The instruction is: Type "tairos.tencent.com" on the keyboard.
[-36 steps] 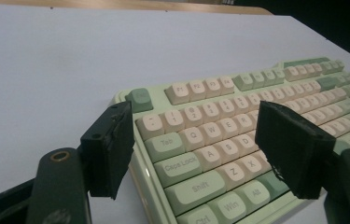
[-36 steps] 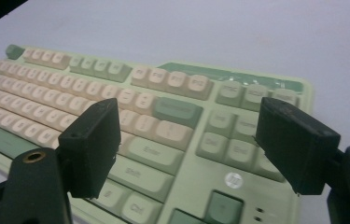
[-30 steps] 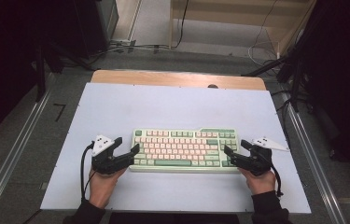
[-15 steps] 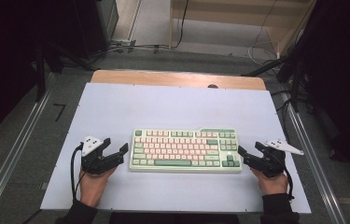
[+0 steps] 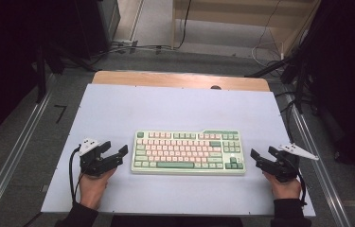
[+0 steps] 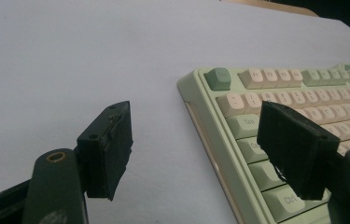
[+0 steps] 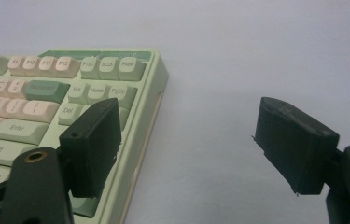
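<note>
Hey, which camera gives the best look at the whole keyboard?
The high view: it shows the entire keyboard lying flat on the white table, with all four edges visible. The left gripper view catches just its left end with the green corner key, and the right gripper view just its right end with the navigation keys.

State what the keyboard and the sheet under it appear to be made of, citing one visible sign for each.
Keyboard: probably moulded plastic, matt pale green case with smooth, rounded pink and green keycaps. Sheet: looks like a thin white board or laminate, flat and low-gloss; the exact material is unclear.
</note>
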A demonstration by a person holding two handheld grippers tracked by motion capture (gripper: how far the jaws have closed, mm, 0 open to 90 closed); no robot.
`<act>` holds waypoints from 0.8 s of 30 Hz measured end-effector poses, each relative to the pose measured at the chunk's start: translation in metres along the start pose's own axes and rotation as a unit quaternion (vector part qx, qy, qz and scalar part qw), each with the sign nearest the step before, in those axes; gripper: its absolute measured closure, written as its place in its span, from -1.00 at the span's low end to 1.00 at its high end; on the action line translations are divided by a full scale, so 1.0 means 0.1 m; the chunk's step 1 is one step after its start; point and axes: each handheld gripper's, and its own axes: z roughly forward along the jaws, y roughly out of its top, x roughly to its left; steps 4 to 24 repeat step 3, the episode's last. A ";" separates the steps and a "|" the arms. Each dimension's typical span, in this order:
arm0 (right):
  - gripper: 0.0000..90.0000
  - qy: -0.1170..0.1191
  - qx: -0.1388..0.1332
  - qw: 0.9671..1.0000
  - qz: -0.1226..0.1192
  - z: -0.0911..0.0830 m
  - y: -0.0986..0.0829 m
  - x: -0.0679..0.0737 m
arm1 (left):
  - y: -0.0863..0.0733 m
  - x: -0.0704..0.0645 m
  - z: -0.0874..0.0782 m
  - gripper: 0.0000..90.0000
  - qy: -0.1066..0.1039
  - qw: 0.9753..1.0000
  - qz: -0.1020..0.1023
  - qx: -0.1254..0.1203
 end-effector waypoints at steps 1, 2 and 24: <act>-0.53 -0.001 -0.001 1.000 0.002 -0.01 0.00 -0.01 | 0.00 0.00 0.00 -0.40 -0.003 1.000 -0.003 -0.001; -0.53 -0.001 -0.003 1.000 0.003 -0.01 0.00 -0.01 | 0.01 0.00 0.00 -0.40 -0.006 1.000 -0.005 -0.002; -0.53 -0.001 -0.005 1.000 0.006 -0.02 0.00 -0.02 | 0.01 0.00 0.00 -0.40 -0.008 1.000 -0.007 -0.003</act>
